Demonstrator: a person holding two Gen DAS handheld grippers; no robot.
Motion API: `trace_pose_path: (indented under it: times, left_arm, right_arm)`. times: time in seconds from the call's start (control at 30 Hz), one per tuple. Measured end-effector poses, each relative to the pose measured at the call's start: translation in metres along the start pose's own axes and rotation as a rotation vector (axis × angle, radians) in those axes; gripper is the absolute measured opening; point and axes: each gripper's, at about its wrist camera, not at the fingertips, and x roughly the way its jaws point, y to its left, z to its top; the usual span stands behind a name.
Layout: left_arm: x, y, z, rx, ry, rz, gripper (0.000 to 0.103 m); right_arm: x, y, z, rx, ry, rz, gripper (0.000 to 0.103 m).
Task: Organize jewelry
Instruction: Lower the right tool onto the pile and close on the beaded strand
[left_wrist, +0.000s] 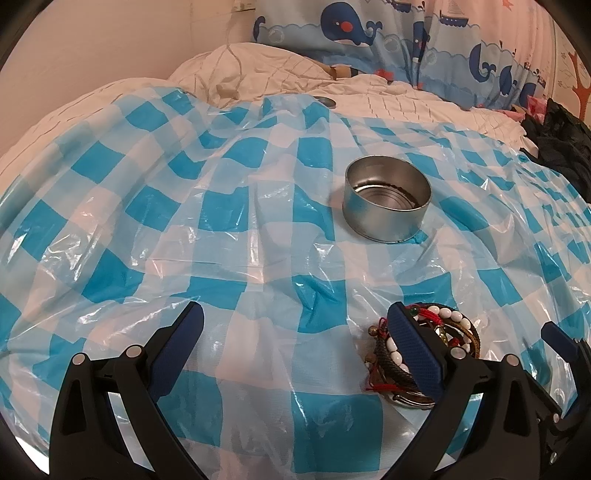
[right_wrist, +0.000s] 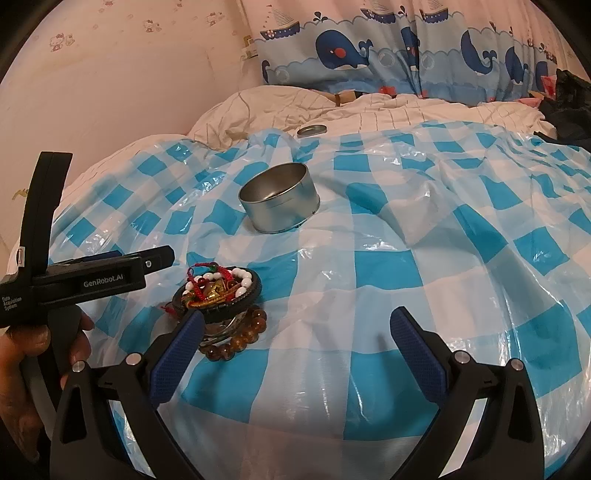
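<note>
We logged the pile of bracelets (right_wrist: 218, 295) lying on the blue-and-white checked plastic sheet (right_wrist: 369, 273) spread over the bed, nearer to us than the open round metal tin (right_wrist: 279, 202), which stood apart from it farther up the sheet. The heap comprised a dark braided band ringing white beads and red cord, with an amber bead bracelet (right_wrist: 236, 338) beneath, sticking out on the near side. As a rough disc lying flat, it had no clear long axis or heading.

The left hand-held gripper (left_wrist: 295, 350) was spread wide with nothing between its fingers; the pile sat at its right finger, partly hidden behind that pad. The right hand-held gripper (right_wrist: 295, 354) was likewise agape and empty, the pile just at its left fingertip. We judged both about equally near, neither straddling the heap. A tin lid (right_wrist: 312, 130) rested at the sheet's far edge.
</note>
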Motion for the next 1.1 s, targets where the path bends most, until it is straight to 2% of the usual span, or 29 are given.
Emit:
trace_pose_path:
  times: [0.2, 0.47, 0.9, 0.93, 0.97, 1.0, 1.1]
  left_arm:
    - [0.0, 0.01, 0.003, -0.005, 0.004, 0.023, 0.096]
    - [-0.001, 0.048, 0.006, -0.124, 0.011, 0.048, 0.096]
    - [0.0, 0.059, 0.006, -0.145, 0.021, 0.044, 0.096]
    - [0.001, 0.059, 0.006, -0.146, 0.023, 0.044, 0.096]
    - [0.001, 0.059, 0.007, -0.145, 0.025, 0.044, 0.096]
    - [0.001, 0.058, 0.007, -0.145, 0.026, 0.044, 0.096]
    - [0.001, 0.058, 0.007, -0.144, 0.026, 0.044, 0.096]
  right_arm:
    - [0.001, 0.004, 0.001, -0.023, 0.007, 0.023, 0.097]
    - [0.019, 0.032, 0.008, -0.133, 0.039, 0.1, 0.097]
    - [0.057, 0.056, 0.023, -0.219, 0.115, 0.155, 0.097]
    - [0.059, 0.057, 0.023, -0.221, 0.123, 0.164, 0.092]
    - [0.06, 0.056, 0.023, -0.221, 0.131, 0.176, 0.079]
    - [0.06, 0.055, 0.023, -0.219, 0.135, 0.171, 0.073]
    - [0.058, 0.049, 0.023, -0.197, 0.141, 0.2, 0.069]
